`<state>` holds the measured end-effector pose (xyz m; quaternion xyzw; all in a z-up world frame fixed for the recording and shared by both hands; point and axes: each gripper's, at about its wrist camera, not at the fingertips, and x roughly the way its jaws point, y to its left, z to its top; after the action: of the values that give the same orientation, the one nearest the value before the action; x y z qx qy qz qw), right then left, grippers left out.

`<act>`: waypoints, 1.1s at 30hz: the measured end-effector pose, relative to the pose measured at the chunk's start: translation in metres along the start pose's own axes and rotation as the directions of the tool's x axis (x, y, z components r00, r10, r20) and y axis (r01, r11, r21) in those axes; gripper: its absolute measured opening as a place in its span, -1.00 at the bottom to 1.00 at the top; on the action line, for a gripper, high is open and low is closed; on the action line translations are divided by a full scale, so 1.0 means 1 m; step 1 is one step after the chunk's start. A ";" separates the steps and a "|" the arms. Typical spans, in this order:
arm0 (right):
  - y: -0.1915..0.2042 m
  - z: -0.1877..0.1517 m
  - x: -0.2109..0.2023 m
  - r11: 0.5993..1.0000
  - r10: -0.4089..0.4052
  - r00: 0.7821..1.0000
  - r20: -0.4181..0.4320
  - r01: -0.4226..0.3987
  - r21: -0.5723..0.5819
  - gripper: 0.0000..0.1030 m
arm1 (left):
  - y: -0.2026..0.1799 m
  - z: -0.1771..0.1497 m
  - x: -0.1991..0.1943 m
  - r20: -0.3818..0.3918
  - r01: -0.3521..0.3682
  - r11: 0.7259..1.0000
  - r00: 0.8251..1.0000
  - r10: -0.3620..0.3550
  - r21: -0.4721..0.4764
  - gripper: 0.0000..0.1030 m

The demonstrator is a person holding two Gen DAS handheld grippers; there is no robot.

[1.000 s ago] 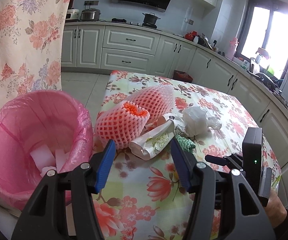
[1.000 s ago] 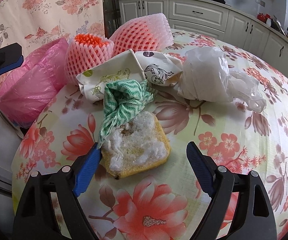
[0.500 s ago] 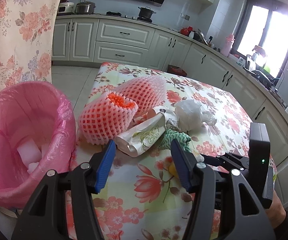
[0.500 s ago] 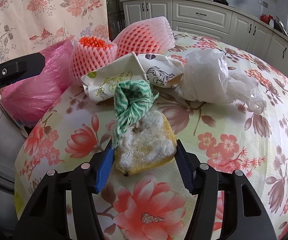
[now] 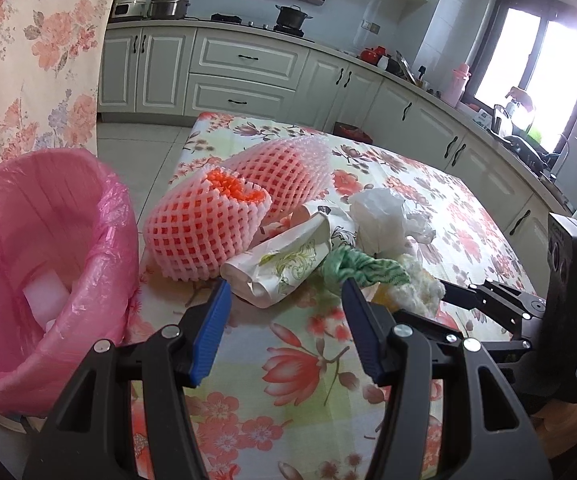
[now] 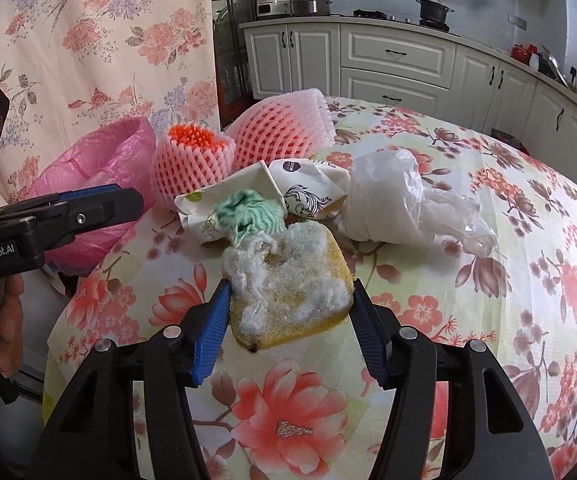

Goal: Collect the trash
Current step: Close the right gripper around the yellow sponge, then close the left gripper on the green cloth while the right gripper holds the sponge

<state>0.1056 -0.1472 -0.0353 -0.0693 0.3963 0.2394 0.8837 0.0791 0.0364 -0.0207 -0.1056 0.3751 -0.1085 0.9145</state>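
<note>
Here | right tongs [image 6: 288,316] clamp sponge [image 6: 288,288] | left tongs [image 5: 286,328] apart | bin [image 5: 40,264] interior left-view only

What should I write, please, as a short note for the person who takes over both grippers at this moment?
Right gripper: shut on the worn yellow sponge with white fuzz, at the near table edge.
Left gripper: open and empty, near the crumpled floral paper cup.
Pink-lined trash bin: left of the table, with some white pieces inside.
On the floral tablecloth: two pink foam fruit nets, the paper cup, a second crumpled paper cup, green-white cloth, white plastic bag.
Left: drop the sponge into the bin, then collect the rest.
</note>
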 end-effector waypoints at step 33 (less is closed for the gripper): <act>-0.041 0.008 -0.027 0.995 -0.050 0.997 0.063 0.044 0.091 0.09 | -0.045 -0.027 0.073 -0.176 0.143 0.989 0.975 -0.133 0.047 -0.29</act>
<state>0.1145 -0.1906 -0.0130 -0.0313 0.3759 0.2026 0.9037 0.1053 -0.0304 -0.0759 -0.0943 0.4413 -0.1916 0.8716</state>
